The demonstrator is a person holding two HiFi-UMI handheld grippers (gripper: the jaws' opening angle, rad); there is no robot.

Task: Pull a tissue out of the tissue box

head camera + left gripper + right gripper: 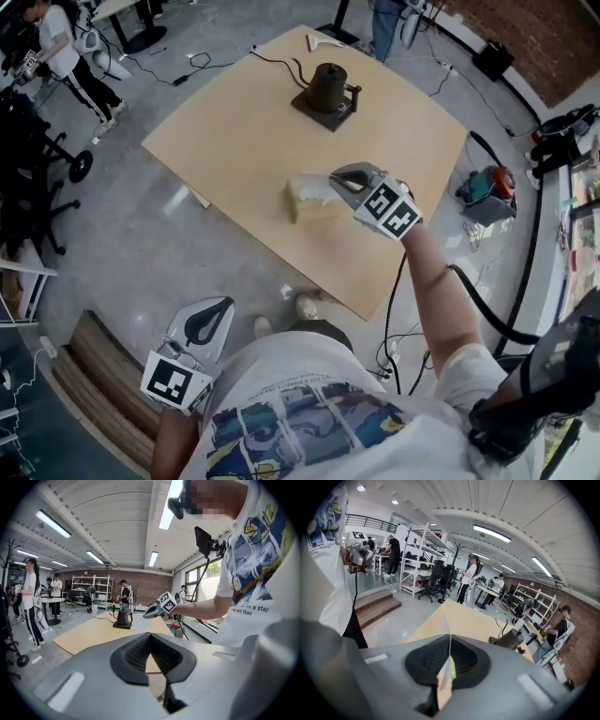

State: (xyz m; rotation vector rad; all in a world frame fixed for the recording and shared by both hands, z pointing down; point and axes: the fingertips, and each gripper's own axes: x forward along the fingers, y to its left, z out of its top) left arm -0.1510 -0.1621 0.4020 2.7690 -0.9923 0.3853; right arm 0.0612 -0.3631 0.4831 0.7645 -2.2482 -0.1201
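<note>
A pale yellow tissue box [302,204] sits on the wooden table [234,122], toward its near edge. A white tissue [315,185] rises from its top. My right gripper [335,177] is above the box's right end, shut on that tissue. In the right gripper view the tissue [449,641] runs edge-on as a thin sheet between the closed pads, with pale stuff and a green patch [445,684] just below. My left gripper [223,307] hangs low by the person's hip, off the table, with its jaws together and nothing in them [150,641].
A black kettle [328,86] stands on its base at the table's far side, with a cable trailing left. Wooden steps [94,375] lie by the left gripper. Bags and cables [487,192] litter the floor on the right. People and office chairs [440,581] stand further off.
</note>
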